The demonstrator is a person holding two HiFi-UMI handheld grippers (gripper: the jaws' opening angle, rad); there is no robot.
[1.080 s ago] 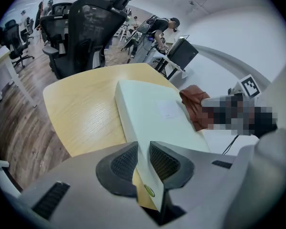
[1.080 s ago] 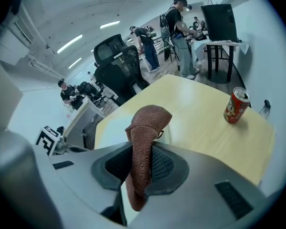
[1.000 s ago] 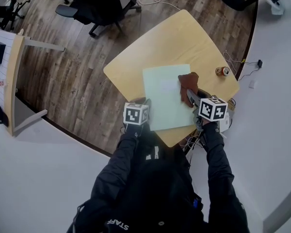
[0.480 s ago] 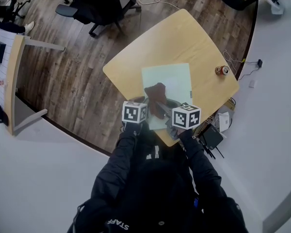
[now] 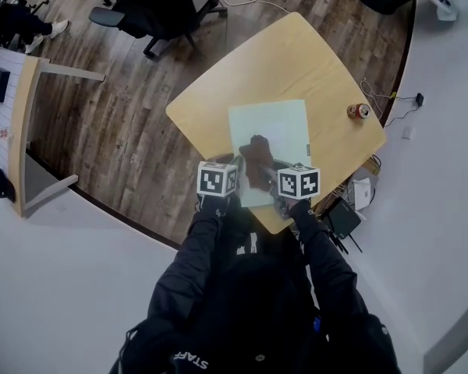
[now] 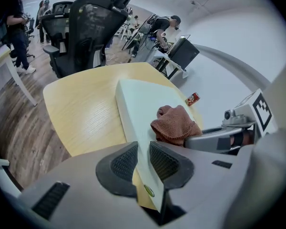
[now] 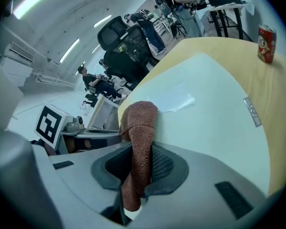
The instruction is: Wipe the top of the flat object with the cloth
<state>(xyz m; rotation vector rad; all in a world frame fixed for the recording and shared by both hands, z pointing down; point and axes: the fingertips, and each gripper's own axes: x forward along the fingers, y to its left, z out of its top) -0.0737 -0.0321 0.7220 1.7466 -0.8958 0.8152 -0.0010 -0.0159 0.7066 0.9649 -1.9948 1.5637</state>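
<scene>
brown cloth (image 7: 139, 123) pinched by right gripper (image 7: 142, 165), seen only in its view

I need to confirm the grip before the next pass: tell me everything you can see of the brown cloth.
The brown cloth is reddish-brown and looks like a nubby terry or microfibre fabric. It is bunched into a soft lump, not spread flat. One fold runs between the jaws of the right hand-held gripper, which are shut on it, and a short tail hangs below them. The bunched end rests on top of the pale green flat board, on the half nearer the person.
</scene>
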